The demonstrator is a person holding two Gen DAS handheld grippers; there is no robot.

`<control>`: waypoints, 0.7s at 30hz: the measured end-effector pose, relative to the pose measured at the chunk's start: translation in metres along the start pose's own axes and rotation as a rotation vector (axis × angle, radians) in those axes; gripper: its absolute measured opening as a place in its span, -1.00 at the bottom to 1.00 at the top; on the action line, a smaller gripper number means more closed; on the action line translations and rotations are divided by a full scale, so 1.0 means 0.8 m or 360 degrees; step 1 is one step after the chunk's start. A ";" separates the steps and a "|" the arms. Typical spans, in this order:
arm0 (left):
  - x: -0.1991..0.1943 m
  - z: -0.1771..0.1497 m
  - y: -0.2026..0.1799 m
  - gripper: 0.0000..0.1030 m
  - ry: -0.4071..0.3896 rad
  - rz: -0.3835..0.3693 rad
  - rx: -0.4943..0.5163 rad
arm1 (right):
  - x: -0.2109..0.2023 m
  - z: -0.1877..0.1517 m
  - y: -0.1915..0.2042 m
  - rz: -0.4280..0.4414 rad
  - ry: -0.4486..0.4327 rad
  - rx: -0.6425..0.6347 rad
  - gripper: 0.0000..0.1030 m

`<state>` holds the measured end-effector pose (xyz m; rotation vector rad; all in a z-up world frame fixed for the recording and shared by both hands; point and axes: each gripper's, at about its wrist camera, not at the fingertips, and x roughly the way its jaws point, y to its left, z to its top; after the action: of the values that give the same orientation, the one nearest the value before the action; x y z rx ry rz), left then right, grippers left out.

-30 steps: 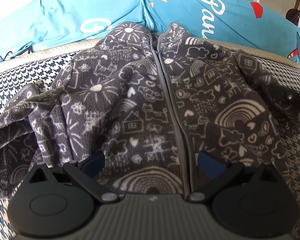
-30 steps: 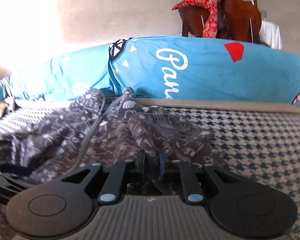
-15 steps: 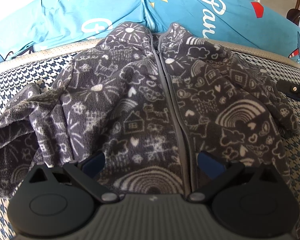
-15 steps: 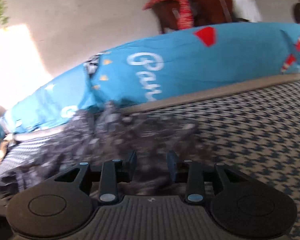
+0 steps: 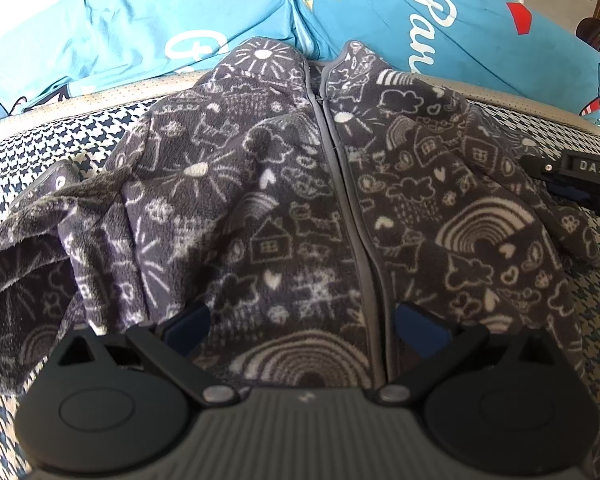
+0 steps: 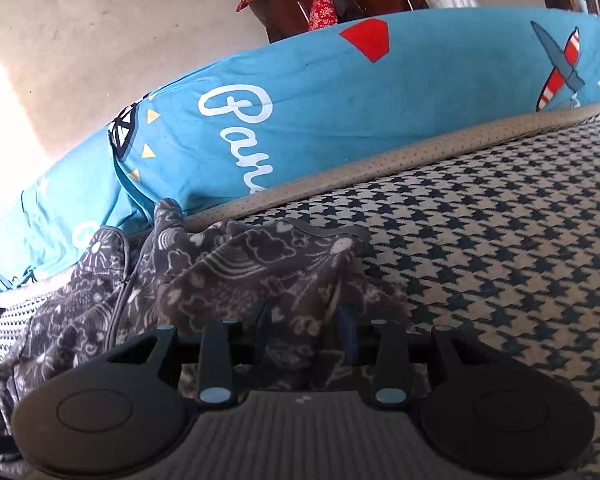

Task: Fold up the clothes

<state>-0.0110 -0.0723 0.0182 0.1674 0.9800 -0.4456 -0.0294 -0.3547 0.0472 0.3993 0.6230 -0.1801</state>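
A houndstooth woven bed cover (image 6: 500, 240) carries the fuzzy grey doodle-print zip fleece jacket (image 5: 300, 200), lying front-up. The left gripper (image 5: 304, 324) hovers wide open, empty. The right gripper (image 6: 304, 336), clamped shut earlier, now gapes partway around the sleeve.

the fleece jacket (image 5: 300, 208) hem is hidden behind the left gripper (image 5: 304, 324) body; its left sleeve is cut off by the frame edge; the right gripper (image 6: 304, 332) fingertips are buried in fleece, so contact cannot be judged.
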 end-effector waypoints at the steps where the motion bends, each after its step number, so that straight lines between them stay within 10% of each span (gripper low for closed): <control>1: 0.000 0.000 0.000 1.00 0.0001 -0.0002 -0.0001 | 0.003 -0.001 0.000 0.0008 0.0010 0.0013 -0.30; 9: 0.000 0.001 0.000 1.00 0.0009 -0.0005 0.0005 | 0.012 -0.006 0.007 0.0028 0.0046 0.0014 -0.75; 21: 0.003 0.000 -0.003 1.00 0.0005 0.0008 0.0030 | -0.050 0.029 -0.024 -0.0266 -0.0289 0.0064 -0.82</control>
<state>-0.0108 -0.0753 0.0167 0.1877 0.9785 -0.4502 -0.0542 -0.3800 0.0826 0.3652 0.4739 -0.3848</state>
